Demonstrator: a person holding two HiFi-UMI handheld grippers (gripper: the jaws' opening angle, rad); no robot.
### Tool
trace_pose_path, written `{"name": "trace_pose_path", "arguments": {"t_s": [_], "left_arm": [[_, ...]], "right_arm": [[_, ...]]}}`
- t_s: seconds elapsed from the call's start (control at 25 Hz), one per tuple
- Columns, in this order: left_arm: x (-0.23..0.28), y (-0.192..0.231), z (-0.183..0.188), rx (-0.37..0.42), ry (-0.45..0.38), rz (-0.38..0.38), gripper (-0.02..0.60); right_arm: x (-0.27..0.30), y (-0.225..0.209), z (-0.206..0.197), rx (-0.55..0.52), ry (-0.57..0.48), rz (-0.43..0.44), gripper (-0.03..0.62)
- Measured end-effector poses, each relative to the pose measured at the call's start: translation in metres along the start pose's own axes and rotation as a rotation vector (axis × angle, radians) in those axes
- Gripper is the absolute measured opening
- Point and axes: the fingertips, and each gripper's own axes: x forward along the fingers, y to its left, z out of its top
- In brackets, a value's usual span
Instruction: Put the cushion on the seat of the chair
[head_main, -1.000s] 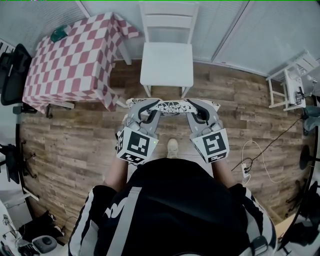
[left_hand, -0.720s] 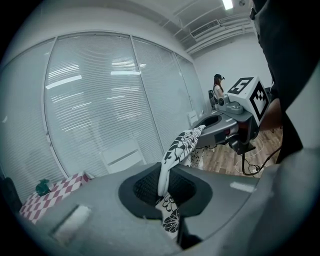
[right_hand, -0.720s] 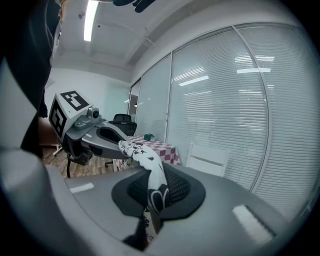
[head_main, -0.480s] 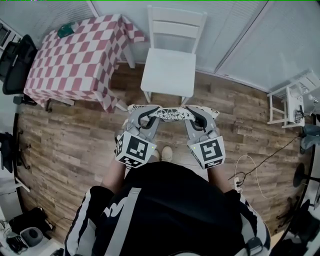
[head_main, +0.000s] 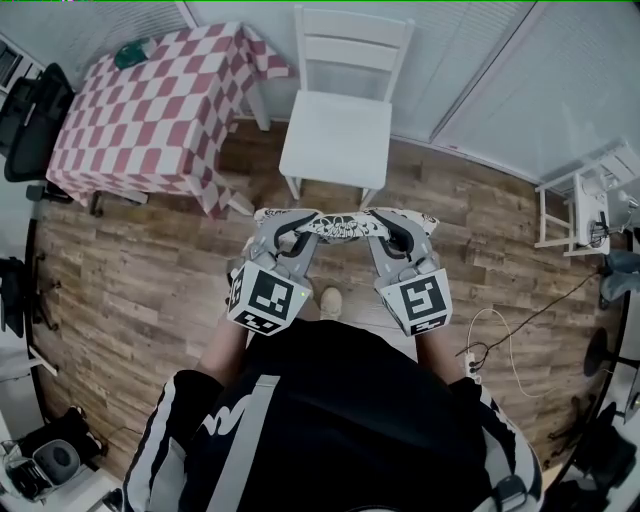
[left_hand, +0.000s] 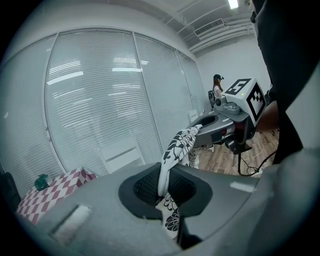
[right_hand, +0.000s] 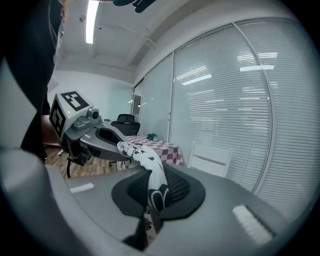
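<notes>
White with a black floral print, the cushion (head_main: 345, 226) hangs stretched between my two grippers, held in the air above the wood-plank floor (head_main: 150, 290). The left gripper (head_main: 287, 226) is clenched on the cushion's left end. In the left gripper view the fabric is pinched thin between the dark ribbed pads (left_hand: 145, 188) and runs on toward the other gripper. The right gripper (head_main: 395, 224) is clamped on the right end in the same way, with a fold of printed cloth squeezed between its pads (right_hand: 177, 188) and a little of it hanging below the jaws.

Both grippers point toward the far side, at a white wooden chair (head_main: 340, 60) that stands just beyond the cushion, its back toward a wall of glass panels with blinds (head_main: 520, 70). The cushion is apart from the chair's seat (head_main: 335, 140), on the near side of it and not touching.

Left of the chair stands a table under a red-and-white checked cloth (head_main: 140, 110), with a small green object (head_main: 131, 55) at its far edge. A black office chair (head_main: 30, 120) sits at the table's left side. At the far right of the room I see a small white stand (head_main: 585, 190), and a white cable (head_main: 520, 320) loops over the floor near it. A light shoe (head_main: 330, 300) shows on the floor between the two marker cubes, near side of the cushion.
</notes>
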Motion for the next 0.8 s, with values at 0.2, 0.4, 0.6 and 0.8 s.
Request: {"name": "trace_pose_path", "arguments": {"t_s": [0.2,0.4,0.6,0.8], "left_arm": [[-0.004,0.001,0.001,0.008,0.001,0.013,0.015],[-0.004,0.002,0.0,0.013,-0.006,0.014,0.015],[-0.001,0.008,0.002,0.015,-0.014,0.02,0.015],[0.006,0.017,0.007,0.022,-0.023,0.019,0.015]], "right_arm": [[-0.001,0.004,0.001,0.006,-0.012,0.003,0.009],[0.0,0.005,-0.001,0.007,-0.013,-0.002,0.009],[0.003,0.003,0.003,0.002,-0.016,-0.011,0.009],[0.011,-0.006,0.009,0.003,-0.022,-0.019,0.009]]}}
